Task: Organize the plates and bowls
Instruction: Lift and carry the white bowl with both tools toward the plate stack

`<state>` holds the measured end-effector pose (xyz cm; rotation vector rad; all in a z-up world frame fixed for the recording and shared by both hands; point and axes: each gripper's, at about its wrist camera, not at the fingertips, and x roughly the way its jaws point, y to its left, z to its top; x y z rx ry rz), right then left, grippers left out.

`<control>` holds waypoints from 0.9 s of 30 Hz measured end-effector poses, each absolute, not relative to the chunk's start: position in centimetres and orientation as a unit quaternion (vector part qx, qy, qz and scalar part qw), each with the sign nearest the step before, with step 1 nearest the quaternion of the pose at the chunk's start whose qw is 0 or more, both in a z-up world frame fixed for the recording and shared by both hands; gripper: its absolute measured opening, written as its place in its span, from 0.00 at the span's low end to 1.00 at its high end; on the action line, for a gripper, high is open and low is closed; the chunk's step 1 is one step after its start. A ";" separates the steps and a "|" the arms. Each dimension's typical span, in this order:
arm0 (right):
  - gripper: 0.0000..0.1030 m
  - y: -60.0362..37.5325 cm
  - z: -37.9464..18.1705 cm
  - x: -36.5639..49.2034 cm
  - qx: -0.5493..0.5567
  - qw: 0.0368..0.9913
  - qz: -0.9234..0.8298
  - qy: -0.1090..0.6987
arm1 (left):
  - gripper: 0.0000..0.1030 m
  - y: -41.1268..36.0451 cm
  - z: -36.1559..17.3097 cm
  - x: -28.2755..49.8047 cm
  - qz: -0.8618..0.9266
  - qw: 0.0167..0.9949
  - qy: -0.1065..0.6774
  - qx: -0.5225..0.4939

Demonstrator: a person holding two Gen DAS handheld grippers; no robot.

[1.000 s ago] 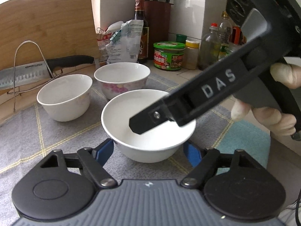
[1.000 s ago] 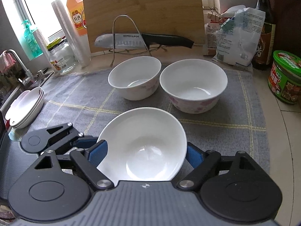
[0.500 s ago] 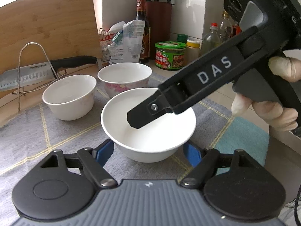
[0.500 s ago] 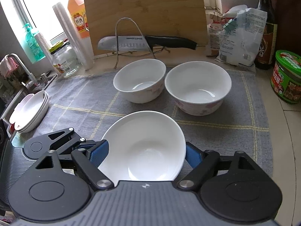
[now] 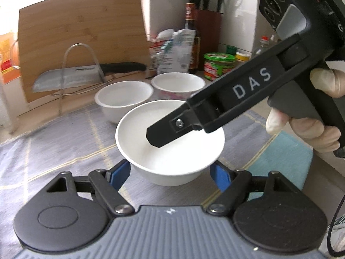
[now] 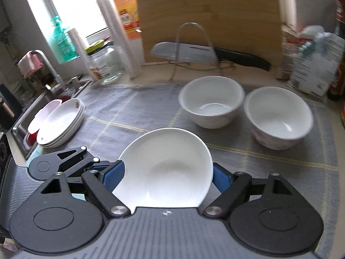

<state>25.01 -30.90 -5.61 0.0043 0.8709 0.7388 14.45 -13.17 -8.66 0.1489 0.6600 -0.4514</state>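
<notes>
The grey checked cloth (image 6: 133, 112) fills most of both views. A wooden cutting board (image 6: 211, 10) leans upright at the top centre of the right wrist view.

My left gripper (image 5: 170, 173) sits at the bottom of its own view. Its blue pads are against the lower sides of the white bowl (image 5: 172, 157), pinching it from both sides. My right gripper (image 6: 166, 176) has the same bowl between its pads, each blue pad against the rim. Those jaws have just been closing on it. In the right wrist view the bowl looks tipped, its opening facing the camera, in the lower centre of the frame. In the left wrist view it is dead centre, and one black finger of the right gripper crosses over its inside from the upper right. A gloved hand (image 5: 312, 129) wraps that gripper's handle at the right edge.

Two more bowls stand on the cloth to the right of centre in the right wrist view, just beside each other. They are a plain bowl (image 6: 212, 101) and, to its right, a patterned bowl (image 6: 278, 116). Both are well apart from the one I hold.

A stack of plates (image 6: 60, 125) rests at the left edge beside the sink. A knife (image 6: 194, 51) lies across a wire rack (image 6: 192, 26) in front of the board.
</notes>
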 end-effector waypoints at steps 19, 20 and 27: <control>0.87 -19.9 -5.2 24.2 -0.028 0.815 0.406 0.414 | 0.78 -4.1 -8.4 12.3 -0.162 0.928 0.330 0.056; 0.87 -19.6 -5.3 24.2 -0.029 0.814 0.406 0.414 | 0.78 -3.7 -8.5 12.3 -0.161 0.928 0.331 0.055; 0.87 -17.5 -6.0 24.4 -0.032 0.811 0.404 0.422 | 0.78 -2.1 -9.2 12.5 -0.161 0.926 0.338 0.053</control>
